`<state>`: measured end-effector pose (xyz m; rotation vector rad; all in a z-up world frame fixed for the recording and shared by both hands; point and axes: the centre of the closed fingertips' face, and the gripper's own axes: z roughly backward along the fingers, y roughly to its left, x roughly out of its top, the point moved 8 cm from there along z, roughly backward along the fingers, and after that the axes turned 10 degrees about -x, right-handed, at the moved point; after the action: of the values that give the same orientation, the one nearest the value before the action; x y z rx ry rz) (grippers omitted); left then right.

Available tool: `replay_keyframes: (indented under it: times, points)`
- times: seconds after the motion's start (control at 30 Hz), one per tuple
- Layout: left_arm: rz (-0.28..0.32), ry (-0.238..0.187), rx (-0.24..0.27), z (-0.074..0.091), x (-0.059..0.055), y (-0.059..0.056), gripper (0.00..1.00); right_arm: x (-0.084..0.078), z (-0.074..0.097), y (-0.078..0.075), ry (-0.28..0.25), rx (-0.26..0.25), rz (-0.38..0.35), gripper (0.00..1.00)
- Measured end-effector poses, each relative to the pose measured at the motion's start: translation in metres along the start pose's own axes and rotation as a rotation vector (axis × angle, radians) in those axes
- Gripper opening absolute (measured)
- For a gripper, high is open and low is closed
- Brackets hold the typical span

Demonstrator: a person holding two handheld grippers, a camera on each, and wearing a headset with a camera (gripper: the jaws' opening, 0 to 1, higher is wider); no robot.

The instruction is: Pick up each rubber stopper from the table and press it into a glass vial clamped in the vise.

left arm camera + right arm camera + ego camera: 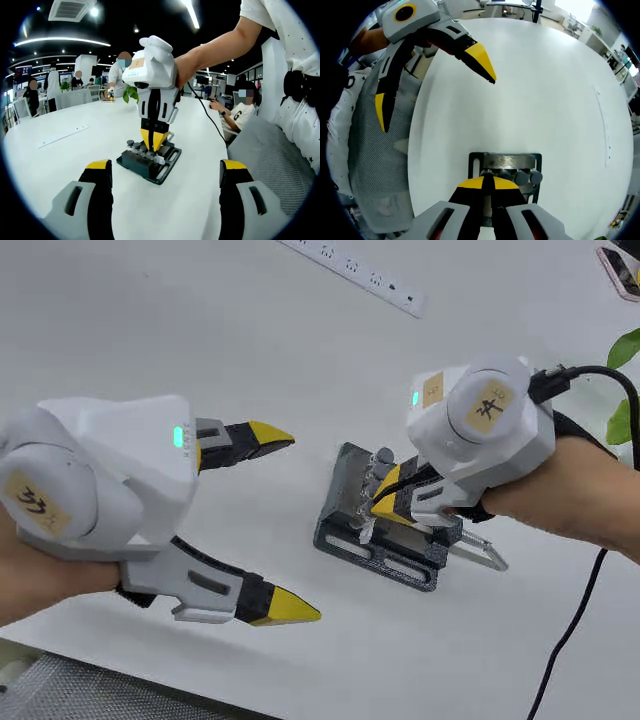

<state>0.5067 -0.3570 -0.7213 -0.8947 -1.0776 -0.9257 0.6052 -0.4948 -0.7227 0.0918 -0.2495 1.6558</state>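
A dark vise (372, 552) stands on the white table and clamps a row of glass vials (372, 480) with grey rubber stoppers (384, 455) in them. My right gripper (383, 497) points down onto that row with its yellow tips together, shut; I cannot see anything between them. In the right gripper view the tips (487, 182) meet just left of two grey stoppers (529, 177) on the vise (505, 160). My left gripper (285, 523) hangs wide open to the left of the vise, holding nothing. The left gripper view looks between its tips (165, 167) at the vise (162, 169) and the right gripper (153, 139).
A white power strip (360, 265) lies at the far side of the table, with a phone (622, 270) and green leaves (626, 348) at the far right. A black cable (580, 620) trails from the right gripper. The table's near edge and a mesh chair (60, 690) sit bottom left.
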Motion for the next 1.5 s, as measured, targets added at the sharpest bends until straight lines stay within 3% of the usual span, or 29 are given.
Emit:
replay_keyframes:
  times: [0.43, 0.7, 0.8, 0.87, 0.93, 1.1, 1.5]
  points:
    - [0.001, -0.008, 0.012, -0.001, 0.003, 0.004, 0.87, 0.003, -0.002, 0.002, 0.027, -0.009, 0.032, 0.00]
    - [-0.002, -0.005, 0.019, -0.001, 0.004, 0.006, 0.86, 0.003, -0.002, 0.006, 0.038, -0.043, 0.100, 0.00]
    - [-0.005, -0.003, 0.022, -0.002, 0.006, 0.005, 0.86, 0.001, -0.002, 0.003, 0.028, -0.041, 0.082, 0.00]
    - [-0.010, 0.003, 0.018, -0.002, 0.009, 0.003, 0.86, -0.002, -0.001, 0.001, -0.005, -0.019, 0.003, 0.00]
    - [-0.018, 0.008, 0.014, -0.002, 0.012, 0.001, 0.86, -0.003, 0.000, 0.002, -0.016, -0.026, 0.041, 0.00]
    - [-0.027, 0.025, 0.021, 0.002, 0.017, -0.004, 0.86, -0.003, -0.001, -0.001, -0.010, -0.021, -0.002, 0.00]
    - [-0.035, 0.039, 0.037, 0.006, 0.018, -0.008, 0.86, -0.011, 0.002, -0.003, -0.075, -0.044, -0.078, 0.02]
